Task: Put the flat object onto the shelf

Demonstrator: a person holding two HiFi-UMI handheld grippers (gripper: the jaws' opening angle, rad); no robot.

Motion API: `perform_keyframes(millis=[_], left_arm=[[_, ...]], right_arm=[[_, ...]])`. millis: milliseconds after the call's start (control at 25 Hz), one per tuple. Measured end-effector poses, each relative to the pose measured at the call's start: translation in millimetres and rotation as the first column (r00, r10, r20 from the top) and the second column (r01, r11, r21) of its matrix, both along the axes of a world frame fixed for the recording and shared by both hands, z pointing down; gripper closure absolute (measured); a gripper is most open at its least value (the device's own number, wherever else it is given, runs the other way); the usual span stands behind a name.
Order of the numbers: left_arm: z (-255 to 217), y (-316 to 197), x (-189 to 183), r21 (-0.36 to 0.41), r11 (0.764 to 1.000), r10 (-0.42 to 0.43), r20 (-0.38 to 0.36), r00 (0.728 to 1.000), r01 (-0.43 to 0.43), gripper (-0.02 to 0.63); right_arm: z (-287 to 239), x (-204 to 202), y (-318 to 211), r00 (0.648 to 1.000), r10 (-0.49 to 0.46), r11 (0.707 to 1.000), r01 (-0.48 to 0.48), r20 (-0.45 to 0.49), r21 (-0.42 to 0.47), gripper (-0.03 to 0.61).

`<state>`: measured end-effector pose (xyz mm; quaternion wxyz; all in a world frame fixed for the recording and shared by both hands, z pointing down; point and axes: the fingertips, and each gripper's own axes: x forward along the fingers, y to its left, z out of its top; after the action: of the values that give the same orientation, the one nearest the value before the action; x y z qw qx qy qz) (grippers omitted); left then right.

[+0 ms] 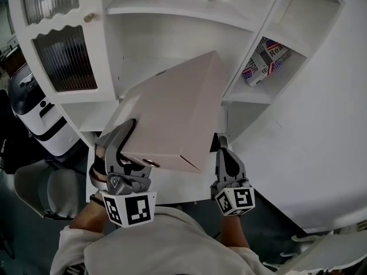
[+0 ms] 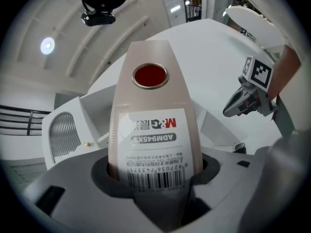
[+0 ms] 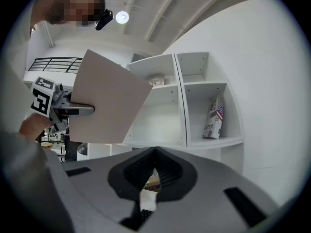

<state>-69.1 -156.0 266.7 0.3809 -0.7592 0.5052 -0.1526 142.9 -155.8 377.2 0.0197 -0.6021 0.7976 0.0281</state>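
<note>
White shelf unit [image 1: 137,50] fills the background. Flat beige file [image 1: 178,110] hangs tilted in front of its middle compartment, not yet on a board. My left gripper [image 1: 120,145] clamps the labelled spine. Right gripper [image 1: 223,145], jaws together on nothing, sits beside the lower corner. Carry step, I judge. Next: level it, slide in.

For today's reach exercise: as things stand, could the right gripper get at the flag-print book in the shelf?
Probably yes: the right gripper is empty, and the book leans in an open compartment, with the folder off to the left.
</note>
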Motion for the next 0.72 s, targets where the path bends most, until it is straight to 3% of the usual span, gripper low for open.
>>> perform_keyframes(millis=[360, 720], left_arm=[[-0.1, -15.4, 33.7, 0.078, 0.994, -0.088, 0.197, 0.976, 0.074, 0.334], [18.2, -50.6, 65.8, 0.139, 0.979, -0.196, 0.417, 0.888, 0.15, 0.336]], right_arm=[[4.9, 26.5, -9.6, 1.0, -0.015, 1.0, 0.015, 0.025, 0.0, 0.575], [13.3, 57.7, -15.9, 0.999, -0.014, 1.0, 0.015, 0.043, -0.013, 0.575]])
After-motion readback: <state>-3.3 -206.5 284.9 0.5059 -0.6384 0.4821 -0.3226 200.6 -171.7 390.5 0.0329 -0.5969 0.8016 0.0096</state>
